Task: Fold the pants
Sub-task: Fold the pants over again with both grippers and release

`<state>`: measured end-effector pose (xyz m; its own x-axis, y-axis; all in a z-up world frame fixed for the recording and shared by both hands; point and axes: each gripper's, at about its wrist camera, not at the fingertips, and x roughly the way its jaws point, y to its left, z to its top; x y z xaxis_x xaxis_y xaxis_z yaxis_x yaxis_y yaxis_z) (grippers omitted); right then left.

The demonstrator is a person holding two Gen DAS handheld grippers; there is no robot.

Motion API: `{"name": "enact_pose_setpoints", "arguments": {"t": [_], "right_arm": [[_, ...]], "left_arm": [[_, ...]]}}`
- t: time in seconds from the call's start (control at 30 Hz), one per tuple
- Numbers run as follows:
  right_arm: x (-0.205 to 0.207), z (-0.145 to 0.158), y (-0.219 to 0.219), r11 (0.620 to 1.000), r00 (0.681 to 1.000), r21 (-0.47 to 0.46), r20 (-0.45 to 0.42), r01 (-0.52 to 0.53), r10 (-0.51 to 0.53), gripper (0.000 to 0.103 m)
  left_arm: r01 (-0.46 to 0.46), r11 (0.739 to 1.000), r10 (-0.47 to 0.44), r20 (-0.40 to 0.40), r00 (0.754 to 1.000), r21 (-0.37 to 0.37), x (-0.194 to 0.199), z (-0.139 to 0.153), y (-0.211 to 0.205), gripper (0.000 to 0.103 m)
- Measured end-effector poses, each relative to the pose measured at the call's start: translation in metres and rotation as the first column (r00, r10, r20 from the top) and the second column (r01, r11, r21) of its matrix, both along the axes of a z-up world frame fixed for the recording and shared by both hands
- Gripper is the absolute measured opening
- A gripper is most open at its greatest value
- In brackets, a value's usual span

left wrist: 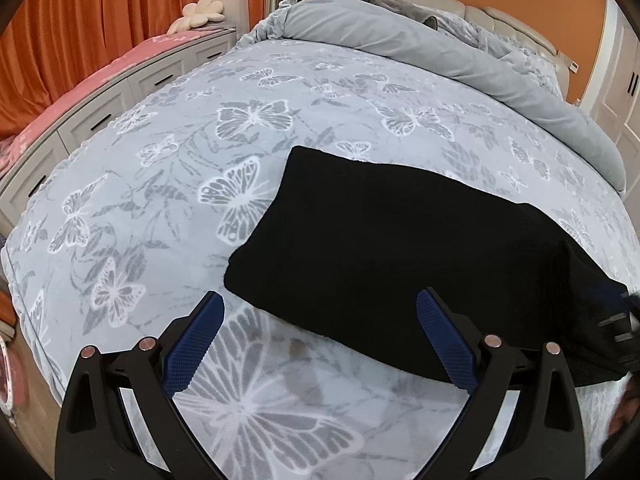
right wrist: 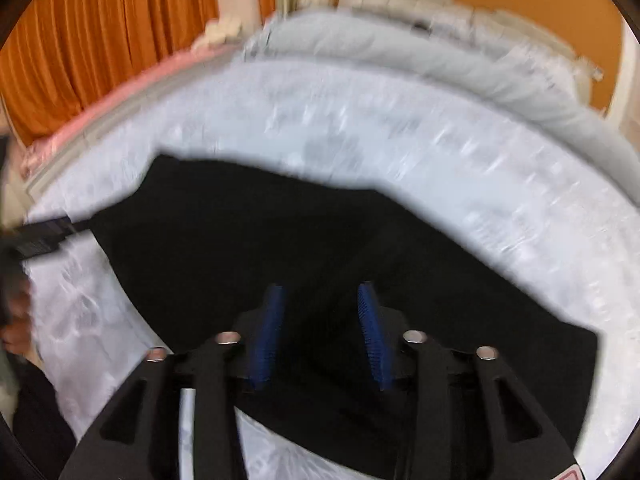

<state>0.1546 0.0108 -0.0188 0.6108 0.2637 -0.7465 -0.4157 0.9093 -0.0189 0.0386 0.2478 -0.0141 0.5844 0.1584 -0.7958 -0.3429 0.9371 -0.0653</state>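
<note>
The black pants (left wrist: 380,240) lie folded into a thick flat block on the bed (left wrist: 192,128), right of centre in the left wrist view. My left gripper (left wrist: 320,304) is wide open and empty, hovering at the block's near left edge. In the blurred right wrist view the pants (right wrist: 248,240) fill the middle. My right gripper (right wrist: 320,292) is partly open over the fabric, nothing clamped between its blue pads (right wrist: 268,332). The right gripper also shows at the far right edge of the left wrist view (left wrist: 626,320).
The bed has a grey butterfly-print cover. A rolled grey duvet (left wrist: 460,48) lies along the headboard side. A low white drawer unit with a pink top (left wrist: 92,92) stands left of the bed, before orange curtains (left wrist: 80,20).
</note>
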Motion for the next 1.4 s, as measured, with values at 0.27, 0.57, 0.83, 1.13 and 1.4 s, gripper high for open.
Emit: {"name": "enact_pose_setpoints", "arguments": {"t": [0.27,0.57,0.83,1.13,1.4], "right_arm": [[-0.006,-0.025,-0.029,0.996,0.996,-0.074,-0.066,0.05,-0.055,0.068],[0.005,-0.055,0.023,0.983,1.0,-0.185,-0.019,-0.009,0.006,0.015],[0.024,-0.065,0.039,0.994,0.994,-0.093,-0.1,-0.049,0.039,0.024],[-0.022,0.003,-0.004,0.997,0.998,-0.058,0.042,0.052,-0.05,0.067],[-0.027,0.019,-0.073,0.975,0.975,-0.093,0.111,0.203,-0.192,0.076]], "left_arm": [[0.043,0.999,-0.044,-0.012,0.999,-0.019,0.006,-0.004,-0.016,0.095],[0.066,0.998,-0.066,-0.018,0.998,0.0,0.011,-0.006,-0.035,0.095],[-0.027,0.997,0.025,-0.027,0.999,-0.067,0.012,-0.011,-0.003,0.095],[-0.254,0.913,0.242,-0.079,0.967,-0.318,0.01,-0.043,0.066,0.095],[-0.345,0.871,0.334,-0.095,0.938,-0.35,0.021,-0.065,0.062,0.098]]}}
